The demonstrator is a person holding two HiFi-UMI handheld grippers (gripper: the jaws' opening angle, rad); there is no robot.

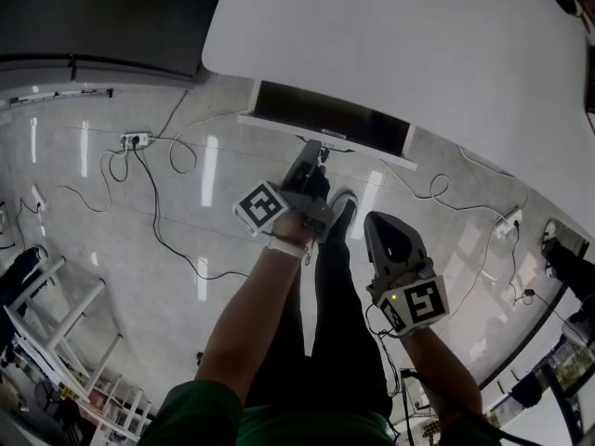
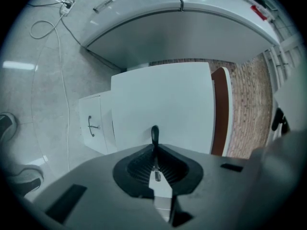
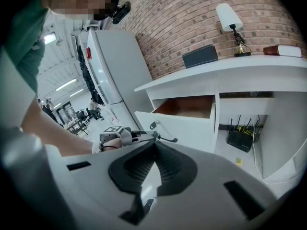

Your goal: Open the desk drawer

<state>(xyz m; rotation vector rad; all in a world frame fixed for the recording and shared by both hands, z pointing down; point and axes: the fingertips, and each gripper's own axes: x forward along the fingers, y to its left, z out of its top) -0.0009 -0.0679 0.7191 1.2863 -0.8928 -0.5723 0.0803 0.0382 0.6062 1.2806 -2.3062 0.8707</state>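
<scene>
- The white tabletop (image 1: 418, 54) is spreading across the upper right of the head view.
- The desk drawer (image 3: 187, 123) is standing pulled out from under the tabletop, with its brown inside showing.
- The left tongs (image 2: 154, 145) are reaching to the drawer's white front and clamping closed on its handle (image 2: 154, 132).
- The right tongs (image 3: 153, 146) are hanging apart from the drawer, closed with nothing between them.
- The thin dark handle is poking up from between the left tongs.
</scene>
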